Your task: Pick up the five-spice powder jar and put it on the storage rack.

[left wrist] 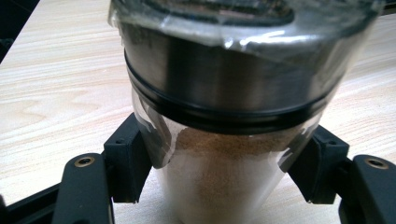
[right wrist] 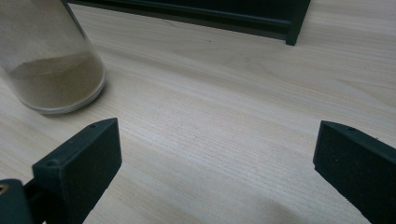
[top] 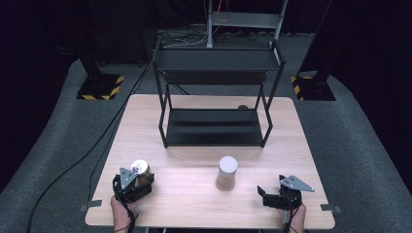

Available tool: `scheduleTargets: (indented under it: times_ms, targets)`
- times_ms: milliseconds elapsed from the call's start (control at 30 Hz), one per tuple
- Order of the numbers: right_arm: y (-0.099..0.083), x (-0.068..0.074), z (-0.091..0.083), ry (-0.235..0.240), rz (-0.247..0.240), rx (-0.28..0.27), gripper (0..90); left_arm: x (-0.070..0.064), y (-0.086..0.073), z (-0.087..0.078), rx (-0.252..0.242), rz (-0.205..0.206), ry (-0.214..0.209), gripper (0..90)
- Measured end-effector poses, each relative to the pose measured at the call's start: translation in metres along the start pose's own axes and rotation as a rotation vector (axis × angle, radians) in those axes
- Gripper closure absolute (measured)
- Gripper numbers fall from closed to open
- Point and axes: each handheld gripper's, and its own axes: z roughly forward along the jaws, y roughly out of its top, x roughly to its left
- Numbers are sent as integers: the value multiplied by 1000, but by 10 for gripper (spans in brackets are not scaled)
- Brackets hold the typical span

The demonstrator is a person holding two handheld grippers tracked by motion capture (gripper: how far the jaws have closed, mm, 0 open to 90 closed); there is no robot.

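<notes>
Gripping seen at left gripper (top: 138,182): glass jar (left wrist: 219,140) with steel lid and brown powder clamped between both pads (left wrist: 126,163), near table's (top: 194,204) front left corner. Right gripper (top: 272,196) spread wide, nothing held, hovering near front right corner. Second jar (top: 227,173) standing mid-table, apart. Jars counted: two. Farther back, one black shelf rack (top: 216,127).

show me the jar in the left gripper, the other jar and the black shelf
jar with metal lid (left wrist: 224,84), left gripper view, on the steel lid band
second jar (top: 227,173), high view, on its side wall
black shelf (top: 212,127), high view, on the lower board
</notes>
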Motion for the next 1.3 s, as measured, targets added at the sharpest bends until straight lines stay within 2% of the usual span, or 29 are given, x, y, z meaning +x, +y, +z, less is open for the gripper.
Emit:
scheduleTargets:
  times_ms: [467,1300]
  targets:
    - [0,0,0,0,1,-2,2,1,1,1,0,-2,-16,314]
    - [0,0,0,0,1,-1,3,-6,17,-1,-6,47,-49,314]
